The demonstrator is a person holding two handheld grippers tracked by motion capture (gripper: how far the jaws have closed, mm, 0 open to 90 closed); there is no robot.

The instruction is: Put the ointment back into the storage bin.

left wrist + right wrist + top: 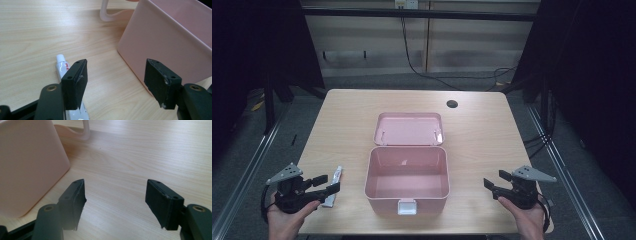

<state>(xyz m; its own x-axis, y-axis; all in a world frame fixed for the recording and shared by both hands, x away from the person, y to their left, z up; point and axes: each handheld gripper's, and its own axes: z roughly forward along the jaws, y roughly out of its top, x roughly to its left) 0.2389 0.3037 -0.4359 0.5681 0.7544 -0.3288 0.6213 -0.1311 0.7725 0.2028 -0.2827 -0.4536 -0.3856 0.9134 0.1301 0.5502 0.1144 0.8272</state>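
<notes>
Tongs poised beside an open pink box point(406, 176) on the bench point(482, 135)

Left tongs point(328, 186) gaping over a white tube point(334, 185), lined up for pickup; right tongs point(493, 181) parted, empty, waiting clear of the box

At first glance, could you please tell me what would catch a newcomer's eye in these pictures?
The open pink box at the middle of the wooden table, its lid laid back flat behind it. Next, a small white tube lying left of the box, just beside the open left gripper; the right gripper, also open, hovers right of the box.
</notes>
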